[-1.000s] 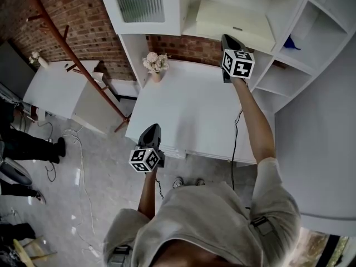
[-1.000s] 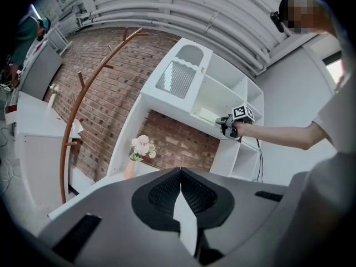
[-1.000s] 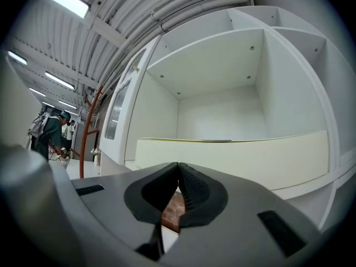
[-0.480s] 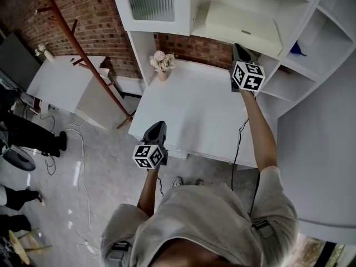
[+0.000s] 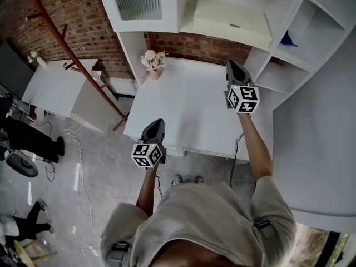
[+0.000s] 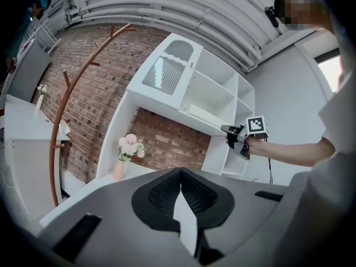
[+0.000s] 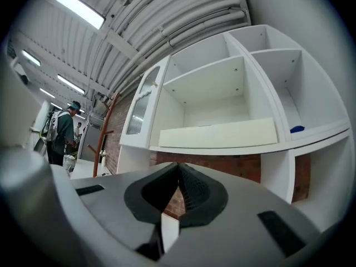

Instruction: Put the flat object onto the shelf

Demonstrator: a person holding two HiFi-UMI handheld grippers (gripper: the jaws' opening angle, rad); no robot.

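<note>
Open room lies over the table (image 5: 183, 118), with only a vase (image 5: 153, 71) at its back left corner. A board (image 5: 231, 21) covers the shelf (image 5: 182, 7) floor, with room above it.

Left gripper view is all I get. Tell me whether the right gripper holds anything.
Observer: Nothing. The right gripper has its fingers shut and empty.
Operator: Name what sits in the compartment right of the board.
Observer: A small blue thing, too small to identify.
Operator: Check the floor left of the table.
Observer: A person in dark trousers is there.
</note>
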